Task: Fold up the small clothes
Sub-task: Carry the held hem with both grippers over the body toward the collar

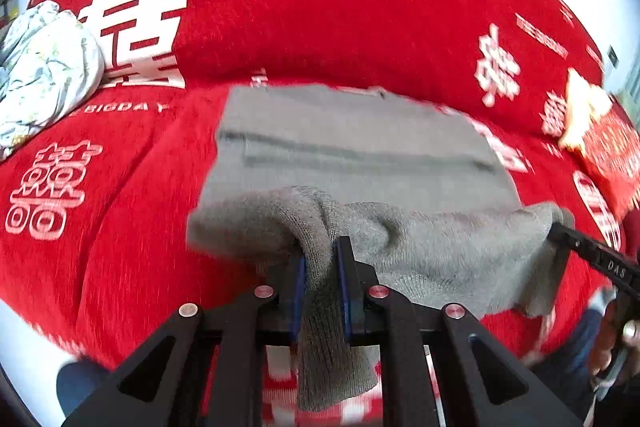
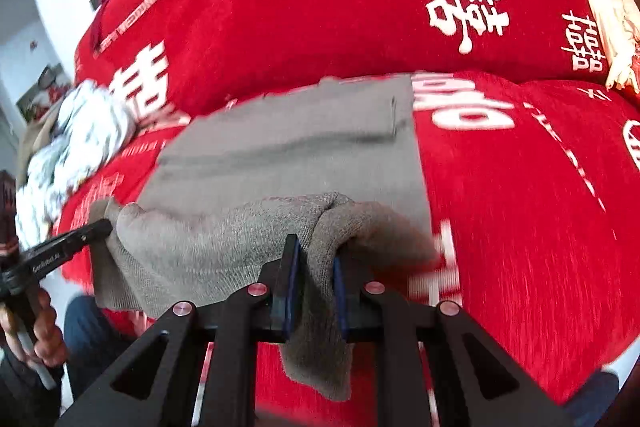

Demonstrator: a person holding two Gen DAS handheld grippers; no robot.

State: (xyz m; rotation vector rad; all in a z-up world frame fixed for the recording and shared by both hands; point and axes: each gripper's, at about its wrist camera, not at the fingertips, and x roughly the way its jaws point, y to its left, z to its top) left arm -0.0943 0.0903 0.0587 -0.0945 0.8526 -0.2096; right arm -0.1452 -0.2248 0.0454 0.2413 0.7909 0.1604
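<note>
A grey knitted garment [image 1: 352, 147] lies spread on a red sofa cover; it also shows in the right wrist view [image 2: 288, 155]. My left gripper [image 1: 322, 255] is shut on the garment's near left corner, with knit hanging down between the blue pads. My right gripper [image 2: 314, 253] is shut on the near right corner. Both hold the near edge lifted above the seat. The right gripper's finger shows at the right in the left wrist view [image 1: 576, 243]; the left gripper's finger shows at the left in the right wrist view [image 2: 80, 235].
The red sofa cover [image 1: 320, 27] has white characters and lettering. A crumpled white floral cloth [image 1: 44, 67] lies at the left end of the seat. A cream and red cushion [image 1: 600, 131] sits at the right end.
</note>
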